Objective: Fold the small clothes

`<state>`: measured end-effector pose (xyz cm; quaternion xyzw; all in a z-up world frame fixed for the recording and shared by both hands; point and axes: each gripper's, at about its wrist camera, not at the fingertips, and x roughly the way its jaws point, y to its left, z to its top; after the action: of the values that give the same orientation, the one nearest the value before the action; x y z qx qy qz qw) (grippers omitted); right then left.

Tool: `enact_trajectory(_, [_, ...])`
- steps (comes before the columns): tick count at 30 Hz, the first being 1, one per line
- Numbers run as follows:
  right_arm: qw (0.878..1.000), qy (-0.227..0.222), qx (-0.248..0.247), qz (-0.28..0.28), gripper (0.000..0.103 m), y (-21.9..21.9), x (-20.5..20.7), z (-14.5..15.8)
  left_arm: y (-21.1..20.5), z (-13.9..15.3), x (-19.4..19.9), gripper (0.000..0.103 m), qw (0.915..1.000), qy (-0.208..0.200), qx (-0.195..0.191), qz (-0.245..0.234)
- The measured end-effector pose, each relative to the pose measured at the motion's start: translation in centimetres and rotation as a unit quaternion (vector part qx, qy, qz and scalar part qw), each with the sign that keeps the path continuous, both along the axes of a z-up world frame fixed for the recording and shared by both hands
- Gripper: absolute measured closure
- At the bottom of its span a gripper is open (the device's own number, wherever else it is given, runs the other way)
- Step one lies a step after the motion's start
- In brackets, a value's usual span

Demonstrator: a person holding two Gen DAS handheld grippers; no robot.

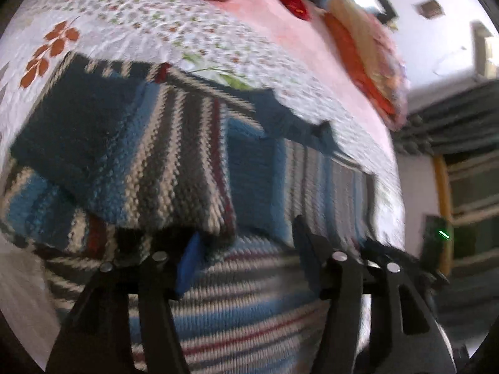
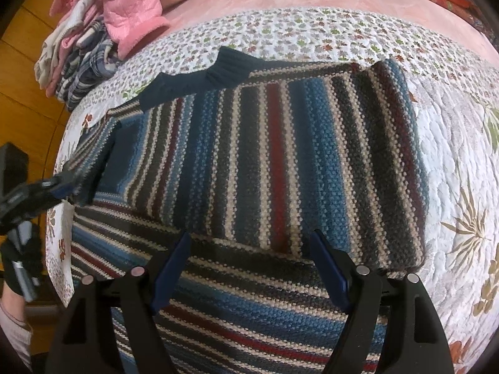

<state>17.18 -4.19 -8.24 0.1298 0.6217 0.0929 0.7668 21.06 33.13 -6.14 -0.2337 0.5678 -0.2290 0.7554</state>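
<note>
Our right gripper [image 2: 249, 268] hovers with fingers spread wide over the striped sweater [image 2: 280, 162], as does our left gripper [image 1: 246, 249]. The sweater lies part-folded on a floral quilt [image 2: 312, 31] near the bed's edge; a pile of clothes [image 2: 103, 40] sits at the far corner, wooden floor [image 2: 25, 71] beyond.
</note>
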Motion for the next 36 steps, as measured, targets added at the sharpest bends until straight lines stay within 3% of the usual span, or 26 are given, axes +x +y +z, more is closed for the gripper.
enact_trajectory(3, [1.0,0.006,0.016,-0.002,0.024,0.8,0.0,0.0,3.0,2.3,-0.6,0.04,0.9995,-0.022,-0.023,-0.007])
enact_trajectory(6, [0.999,0.006,0.037,0.004,0.024,2.4,0.1,0.6,7.0,3.4,-0.6,0.035,0.9976,-0.046,-0.02,0.048])
enact_trajectory(9, [0.997,-0.002,0.072,0.013,0.024,4.9,0.9,1.6,9.7,2.3,-0.6,0.035,0.9927,-0.038,-0.006,0.114])
enact_trajectory(12, [0.992,-0.005,0.127,0.013,0.024,8.7,2.5,2.2,10.6,0.4,-0.5,0.035,0.9875,-0.023,0.032,0.153])
enact_trajectory(15, [0.99,-0.004,0.138,0.022,0.024,12.4,3.8,2.2,10.3,-1.2,-0.2,0.035,0.9844,-0.01,0.075,0.159])
enact_trajectory(19, [0.988,0.017,0.148,0.041,0.024,17.5,5.5,1.0,9.1,-4.0,0.0,0.035,0.9808,0.025,0.155,0.115])
enact_trajectory(21, [0.988,0.022,0.148,0.043,0.024,19.2,6.1,0.5,8.4,-5.4,0.2,0.035,0.9792,0.039,0.177,0.092])
enact_trajectory(23, [0.987,0.026,0.15,0.043,0.024,20.6,6.7,0.1,8.6,-5.5,0.2,0.034,0.9798,0.031,0.174,0.092])
enact_trajectory(25, [0.988,0.029,0.147,0.044,0.024,22.0,7.4,-0.4,9.5,-4.8,0.3,0.034,0.9842,0.021,0.144,0.102])
enact_trajectory(29, [0.987,0.041,0.148,0.04,0.025,23.1,8.1,-1.4,12.7,-2.3,-0.2,0.033,0.9817,-0.022,0.087,0.168])
enact_trajectory(32, [0.987,0.044,0.153,0.03,0.041,23.7,8.5,-2.1,15.2,-1.6,-0.7,0.033,0.9722,-0.03,0.075,0.22])
enact_trajectory(36, [0.986,0.053,0.154,0.021,0.075,23.9,8.6,-2.3,16.1,-1.9,-0.8,0.033,0.9672,-0.023,0.083,0.239])
